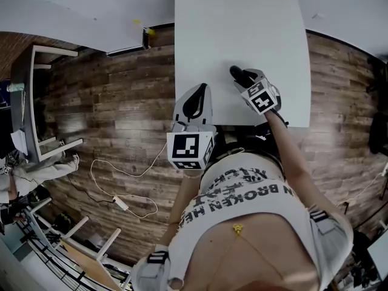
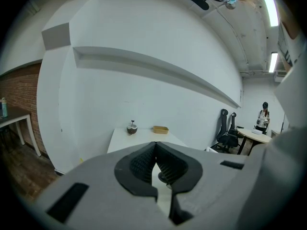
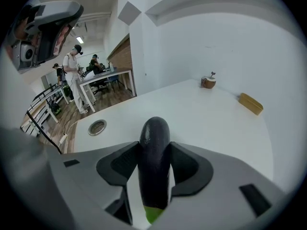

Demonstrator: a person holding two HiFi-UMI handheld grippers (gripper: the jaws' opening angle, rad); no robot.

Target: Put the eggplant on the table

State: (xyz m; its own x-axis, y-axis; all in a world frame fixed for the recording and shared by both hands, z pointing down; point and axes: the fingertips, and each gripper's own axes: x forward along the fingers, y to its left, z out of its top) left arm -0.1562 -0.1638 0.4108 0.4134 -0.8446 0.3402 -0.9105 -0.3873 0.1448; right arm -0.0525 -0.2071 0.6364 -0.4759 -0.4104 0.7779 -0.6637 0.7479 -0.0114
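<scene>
Shiny dark-purple eggplant (image 3: 154,166), green stem rearward, pinched lengthwise by the right gripper (image 3: 154,146), tip pointing out over the table (image 3: 216,116), I think. Left gripper (image 2: 155,150) is pressed together.

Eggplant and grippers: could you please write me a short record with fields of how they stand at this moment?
right gripper: shut on the eggplant, above the white table
eggplant: dark purple, lengthwise between the jaws, green stem end nearest the camera
eggplant on table: cannot tell whether it touches
left gripper: jaws together, nothing between them, by the table's near edge
far end of table: small brown object, yellow tray
</scene>
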